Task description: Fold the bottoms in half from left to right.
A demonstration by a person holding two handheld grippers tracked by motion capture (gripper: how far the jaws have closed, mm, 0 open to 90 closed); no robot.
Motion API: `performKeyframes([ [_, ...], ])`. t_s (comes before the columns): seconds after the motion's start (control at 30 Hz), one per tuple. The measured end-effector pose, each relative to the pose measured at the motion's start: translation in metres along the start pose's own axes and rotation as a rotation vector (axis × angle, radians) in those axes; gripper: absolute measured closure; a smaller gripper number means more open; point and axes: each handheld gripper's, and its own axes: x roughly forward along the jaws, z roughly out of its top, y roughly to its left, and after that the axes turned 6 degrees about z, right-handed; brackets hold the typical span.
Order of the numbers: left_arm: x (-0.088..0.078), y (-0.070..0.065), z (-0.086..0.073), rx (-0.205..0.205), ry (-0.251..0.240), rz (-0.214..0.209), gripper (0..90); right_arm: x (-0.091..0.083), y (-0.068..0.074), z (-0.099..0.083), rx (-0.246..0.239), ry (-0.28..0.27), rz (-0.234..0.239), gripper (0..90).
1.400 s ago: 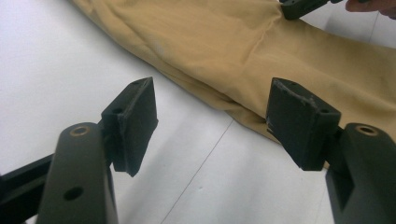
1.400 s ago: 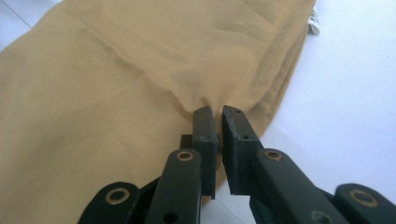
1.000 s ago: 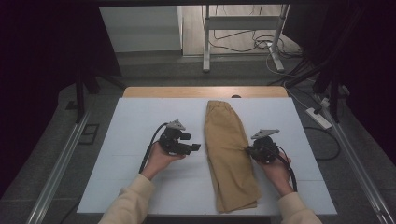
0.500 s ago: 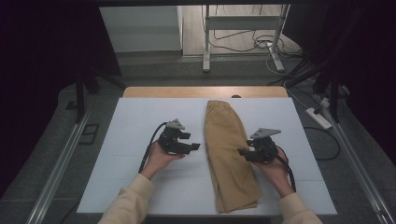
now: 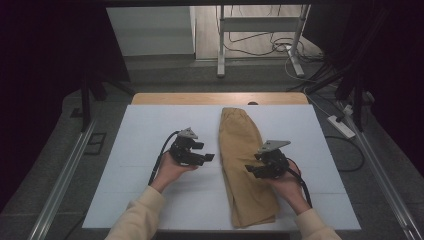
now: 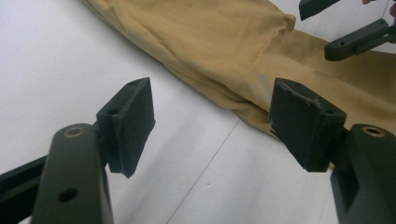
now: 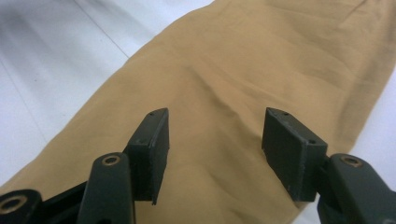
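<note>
- high view: tan trousers [image 5: 243,165] lie folded lengthwise down the middle of the white tabletop [image 5: 140,135], waistband toward the top of the frame, hem near the bottom edge; the left gripper [image 5: 204,157] sits left of centre, just beside the cloth's left edge; the right gripper [image 5: 252,171] sits right of centre, its jaws over the cloth
- both hands come up from the bottom edge in cream sleeves [image 5: 142,215]; a grey three-cornered plate tops each gripper and a black cable trails back from each
- left gripper view: the left gripper [image 6: 212,126] has its jaws spread wide with nothing between them but bare white surface; the trousers [image 6: 224,51] fill the upper half, their folded edge running down to the right-hand jaw; whether that jaw touches the cloth i cannot tell; the right gripper's [image 6: 343,25] jaw tips show at the upper right corner, apart from each other
- right gripper view: the right gripper [image 7: 215,140] has its jaws wide, gripping nothing; the trousers [image 7: 261,60] spread beneath and beyond them with soft creases; white tabletop shows at the upper left
- surface and room, in the high view: a wooden strip [image 5: 215,98] shows at the table's far edge; grey floor surrounds it; cables [image 5: 260,47] lie on the floor at the top centre; a white power strip [image 5: 341,126] lies at the right; dark drapes close both sides
</note>
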Motion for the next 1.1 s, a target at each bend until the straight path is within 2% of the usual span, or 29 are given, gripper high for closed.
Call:
performKeyframes([
  [0.4,-0.001,0.004,-0.002,-0.009,0.000,0.007,30.4,0.006,0.012,0.002,-0.018,0.030,0.037,40.5],
  [0.5,-0.001,0.006,-0.002,-0.018,0.002,0.007,30.0,0.004,0.020,0.004,-0.026,0.035,0.039,40.3],
  [0.83,-0.001,0.007,-0.003,-0.020,0.004,0.008,30.0,0.004,0.052,-0.003,-0.071,0.074,0.103,39.6],
  [1.1,-0.001,0.007,-0.003,-0.020,0.004,0.010,29.9,0.012,0.070,-0.001,-0.086,0.101,0.136,37.3],
])
